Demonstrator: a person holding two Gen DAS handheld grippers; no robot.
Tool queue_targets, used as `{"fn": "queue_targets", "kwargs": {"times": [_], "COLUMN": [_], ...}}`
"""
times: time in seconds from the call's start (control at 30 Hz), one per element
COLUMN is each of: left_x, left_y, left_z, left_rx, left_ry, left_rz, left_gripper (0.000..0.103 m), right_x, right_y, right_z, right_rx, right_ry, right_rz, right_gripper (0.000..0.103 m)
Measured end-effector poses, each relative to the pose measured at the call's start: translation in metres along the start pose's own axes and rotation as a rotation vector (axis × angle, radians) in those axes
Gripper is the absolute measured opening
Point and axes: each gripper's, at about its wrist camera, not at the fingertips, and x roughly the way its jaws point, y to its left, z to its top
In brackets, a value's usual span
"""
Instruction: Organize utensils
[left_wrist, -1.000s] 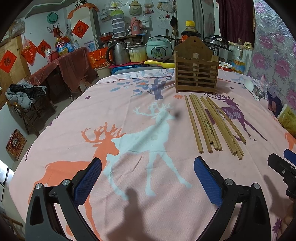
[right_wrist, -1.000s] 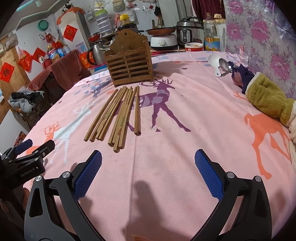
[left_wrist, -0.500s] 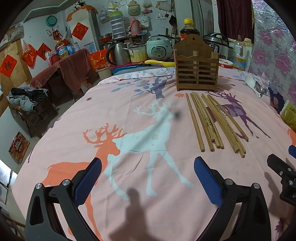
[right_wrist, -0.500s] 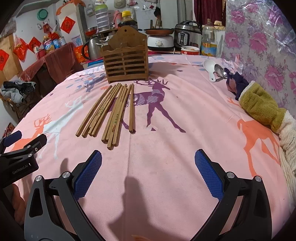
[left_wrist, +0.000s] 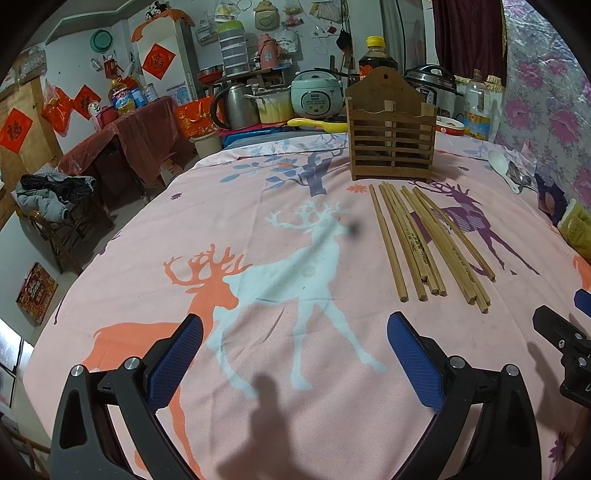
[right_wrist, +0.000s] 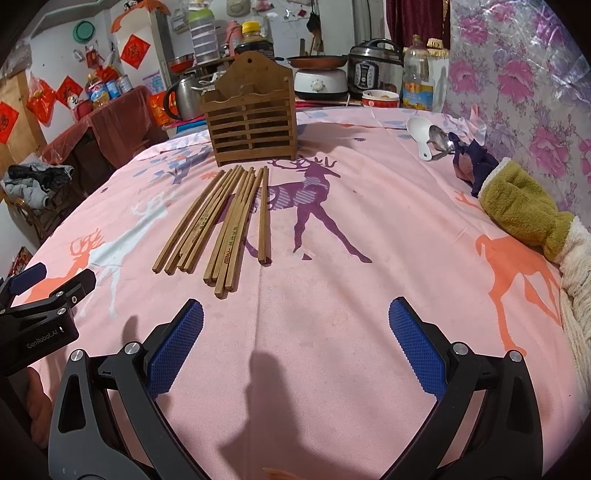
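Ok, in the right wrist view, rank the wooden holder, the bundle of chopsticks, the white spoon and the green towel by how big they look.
1. chopsticks and wooden holder: about alike, so unranked.
2. green towel: nearer the camera, partly cut off, so unsure.
3. white spoon: clearly smallest.

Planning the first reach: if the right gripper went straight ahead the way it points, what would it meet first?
Probably bare pink deer-print tablecloth; the open right gripper aims between the loose wooden chopsticks and the white plastic spoon. Depth is unclear.

Both wrist views low over the table, facing its far edge, sharing chopsticks (left_wrist: 424, 243) (right_wrist: 221, 221), holder (left_wrist: 391, 147) (right_wrist: 253, 125).
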Motion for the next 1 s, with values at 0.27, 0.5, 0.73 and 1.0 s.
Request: {"fn": "queue_targets", "kwargs": {"times": [0.27, 0.5, 0.73, 1.0], "left_x": [0.0, 0.0, -0.001, 0.009], "left_y": [0.0, 0.0, -0.004, -0.004], "left_z": [0.0, 0.0, -0.003, -0.002], "left_rx": [0.0, -0.001, 0.0, 0.004], "left_ry": [-0.001, 0.0, 0.006, 0.065], "left_rz": [0.001, 0.0, -0.003, -0.045], "left_gripper": [0.098, 0.098, 0.098, 0.098], "right_x": [0.0, 0.001, 0.002, 0.003], "right_y": [0.0, 0.001, 0.001, 0.0], "right_z": [0.0, -0.001, -0.002, -0.001], "right_rx": [0.002, 0.002, 0.005, 0.013], "right_ry": [0.0, 0.003, 0.008, 0.021], "right_rz": [0.002, 0.005, 0.011, 0.022], "right_gripper": [0.097, 0.097, 0.097, 0.097]}}
